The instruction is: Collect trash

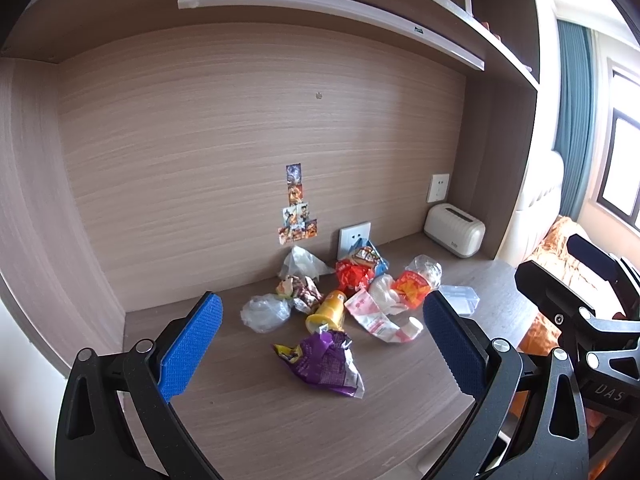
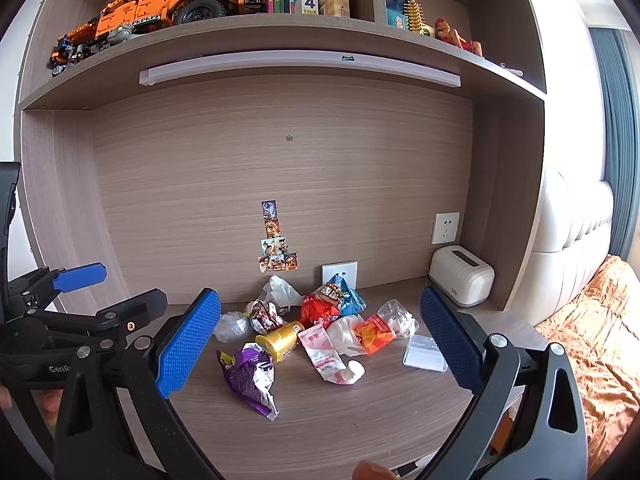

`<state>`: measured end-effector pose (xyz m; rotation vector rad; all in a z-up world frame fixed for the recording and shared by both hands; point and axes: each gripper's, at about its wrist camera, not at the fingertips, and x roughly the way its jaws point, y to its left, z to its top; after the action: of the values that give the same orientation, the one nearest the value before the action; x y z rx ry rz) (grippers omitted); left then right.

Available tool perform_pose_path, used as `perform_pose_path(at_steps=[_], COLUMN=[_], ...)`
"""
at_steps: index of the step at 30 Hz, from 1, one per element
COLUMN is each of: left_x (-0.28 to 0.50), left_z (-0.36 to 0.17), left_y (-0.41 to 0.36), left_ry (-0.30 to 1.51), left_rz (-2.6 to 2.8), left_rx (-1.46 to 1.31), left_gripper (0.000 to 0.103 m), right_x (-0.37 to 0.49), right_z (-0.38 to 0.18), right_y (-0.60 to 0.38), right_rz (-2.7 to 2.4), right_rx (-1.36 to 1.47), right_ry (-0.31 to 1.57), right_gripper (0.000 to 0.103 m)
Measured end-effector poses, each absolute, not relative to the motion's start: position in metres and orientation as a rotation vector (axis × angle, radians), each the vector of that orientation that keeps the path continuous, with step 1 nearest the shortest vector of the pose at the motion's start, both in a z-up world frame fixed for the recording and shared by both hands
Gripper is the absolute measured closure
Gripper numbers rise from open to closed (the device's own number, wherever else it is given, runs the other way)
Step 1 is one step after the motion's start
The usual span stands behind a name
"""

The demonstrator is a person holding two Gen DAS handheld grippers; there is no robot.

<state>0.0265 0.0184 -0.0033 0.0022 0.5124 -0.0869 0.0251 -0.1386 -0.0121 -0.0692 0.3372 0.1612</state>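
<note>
Both your left hand-held gripper [image 1: 320, 344] and right hand-held gripper [image 2: 320, 340] gape wide and hold nothing, poised above the worktop [image 1: 248, 412]; the purple wrapper [image 1: 326, 362] lies nearest ahead between the fingers, likeliest first.

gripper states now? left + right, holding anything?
Left gripper: open, empty, hovering above the purple wrapper.
Right gripper: open, empty, facing the trash pile on the desk.
</note>
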Motion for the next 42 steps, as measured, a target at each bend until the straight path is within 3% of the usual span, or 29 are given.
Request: perform_pose_path(at_steps=[42], left_x=[0.047], left_z=[-0.013], left_y=[0.016], left_ry=[0.542], left_rz=[-0.088], left_rx=[0.009], left_gripper=[0.005], right_x=[0.047], right_z=[-0.024], right_y=[-0.139], right_rz=[0.164], right_rx=[-0.059], right_ry=[0.391], right_gripper=[0.003])
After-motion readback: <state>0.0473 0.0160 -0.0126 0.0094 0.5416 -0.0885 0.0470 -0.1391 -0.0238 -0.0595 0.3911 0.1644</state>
